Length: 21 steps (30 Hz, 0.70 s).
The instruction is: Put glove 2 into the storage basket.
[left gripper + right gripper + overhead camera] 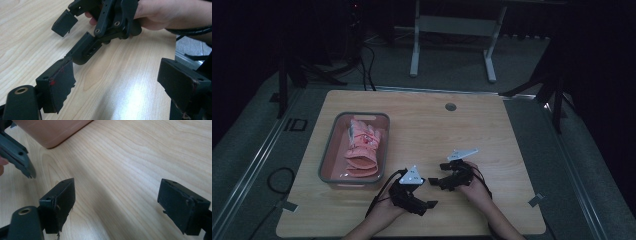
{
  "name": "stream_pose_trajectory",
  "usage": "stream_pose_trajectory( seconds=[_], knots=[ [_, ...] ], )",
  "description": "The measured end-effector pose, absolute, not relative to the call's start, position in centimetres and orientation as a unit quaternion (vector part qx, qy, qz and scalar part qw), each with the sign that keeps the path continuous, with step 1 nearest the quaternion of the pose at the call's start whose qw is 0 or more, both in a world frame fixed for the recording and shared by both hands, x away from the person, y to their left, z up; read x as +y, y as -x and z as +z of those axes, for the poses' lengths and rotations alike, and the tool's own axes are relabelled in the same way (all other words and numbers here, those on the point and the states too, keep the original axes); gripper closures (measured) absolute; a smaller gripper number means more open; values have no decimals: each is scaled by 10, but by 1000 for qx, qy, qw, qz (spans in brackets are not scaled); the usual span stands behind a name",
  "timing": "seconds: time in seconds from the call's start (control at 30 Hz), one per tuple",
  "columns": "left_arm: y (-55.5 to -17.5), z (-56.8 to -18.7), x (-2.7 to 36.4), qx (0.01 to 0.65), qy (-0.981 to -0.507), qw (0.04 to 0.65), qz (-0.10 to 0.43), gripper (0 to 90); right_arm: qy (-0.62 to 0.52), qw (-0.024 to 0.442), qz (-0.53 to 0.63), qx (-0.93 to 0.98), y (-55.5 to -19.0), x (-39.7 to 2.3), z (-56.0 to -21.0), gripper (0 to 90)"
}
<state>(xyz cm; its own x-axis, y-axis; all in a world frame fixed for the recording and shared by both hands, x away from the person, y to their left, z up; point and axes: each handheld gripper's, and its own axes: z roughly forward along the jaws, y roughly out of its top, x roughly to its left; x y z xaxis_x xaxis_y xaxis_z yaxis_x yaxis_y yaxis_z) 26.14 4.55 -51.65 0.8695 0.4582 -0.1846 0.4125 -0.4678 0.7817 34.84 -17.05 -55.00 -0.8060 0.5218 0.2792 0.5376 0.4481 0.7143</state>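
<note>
The pink gloves lie piled in the grey-rimmed basket on the table's left half, well apart from both grippers. The left gripper and right gripper sit low near the front edge, jaws spread and empty, tips close together. Reaching out, they could knock each other, or clip the basket rim.

High view down over table; gripper views close, sharing its wood.
</note>
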Motion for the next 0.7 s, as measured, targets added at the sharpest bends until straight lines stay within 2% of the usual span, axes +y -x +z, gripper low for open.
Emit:
stream_pose_trajectory(
  seconds=[0.37, 0.7],
  knots=[
    [-261, -532, 44, 248, -861, 444, 23, 143, 294, -9, -424, -856, -340, -176, -555, 147],
    [-261, -535, 49, 242, -847, 473, 23, 143, 297, -18, -432, -851, -338, -179, -556, 147]
  ],
)
